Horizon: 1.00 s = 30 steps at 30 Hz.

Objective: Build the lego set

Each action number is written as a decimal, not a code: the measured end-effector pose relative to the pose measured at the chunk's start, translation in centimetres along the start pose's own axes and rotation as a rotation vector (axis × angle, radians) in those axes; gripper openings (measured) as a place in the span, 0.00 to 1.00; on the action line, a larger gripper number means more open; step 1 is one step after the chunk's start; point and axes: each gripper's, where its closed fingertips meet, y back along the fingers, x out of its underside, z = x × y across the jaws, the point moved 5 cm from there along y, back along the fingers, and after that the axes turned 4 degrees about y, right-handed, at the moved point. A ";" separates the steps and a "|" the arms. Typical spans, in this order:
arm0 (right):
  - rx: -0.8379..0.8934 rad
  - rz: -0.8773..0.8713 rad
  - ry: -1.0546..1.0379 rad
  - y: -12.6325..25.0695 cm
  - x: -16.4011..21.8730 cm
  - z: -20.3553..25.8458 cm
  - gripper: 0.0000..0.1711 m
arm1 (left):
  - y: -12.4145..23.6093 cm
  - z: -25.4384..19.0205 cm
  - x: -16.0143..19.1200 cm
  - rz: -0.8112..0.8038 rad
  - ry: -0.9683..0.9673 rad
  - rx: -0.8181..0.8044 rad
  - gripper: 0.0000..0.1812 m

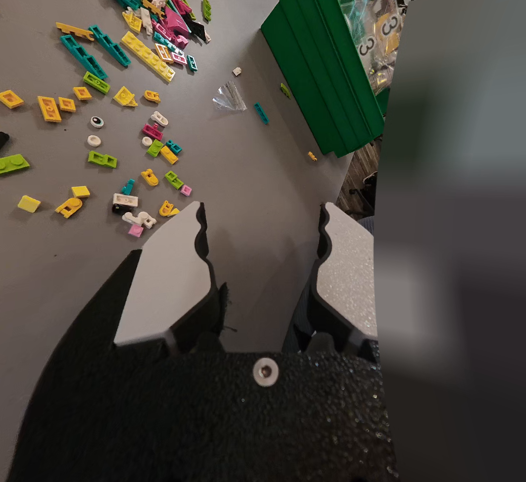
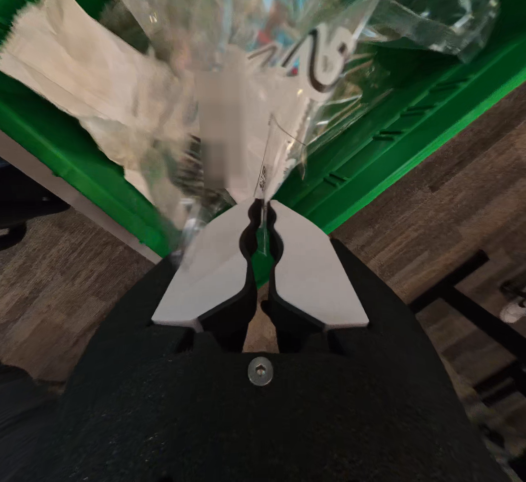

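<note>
Many loose lego pieces [image 1: 136, 49] in teal, yellow, magenta, lime and white lie scattered on the grey table [image 1: 242, 183] in the left wrist view. My left gripper [image 1: 263, 207] is open and empty above bare table near the pieces. A green bin [image 1: 318, 69] at the table's right edge holds clear numbered plastic bags [image 1: 375, 29]. In the right wrist view my right gripper [image 2: 263, 203] is shut on the edge of a clear plastic bag [image 2: 284, 132] at the green bin's corner [image 2: 370, 138].
A torn scrap of clear plastic [image 1: 229, 98] lies on the table beside the bin. A white paper sheet [image 2: 71, 63] lies in the bin. Wood-look floor [image 2: 441, 183] and a black chair base [image 2: 469, 297] lie beyond the table edge. Across from one pair of fingers to the other is roughly 55 cm.
</note>
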 end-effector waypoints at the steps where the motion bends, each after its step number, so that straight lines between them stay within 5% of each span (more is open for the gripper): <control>1: 0.006 -0.037 -0.012 0.8 -0.5 -0.1 0.00 | 0.0 0.0 0.1 -0.001 -0.002 0.001 0.42; 20: 0.628 -0.338 0.146 22.0 -7.3 0.0 0.00 | -1.2 -2.8 -1.3 -0.057 -0.144 0.141 0.38; 30: 0.351 -0.796 0.453 23.9 -20.3 6.7 0.00 | -8.7 -14.2 -9.0 -0.337 -0.553 0.384 0.52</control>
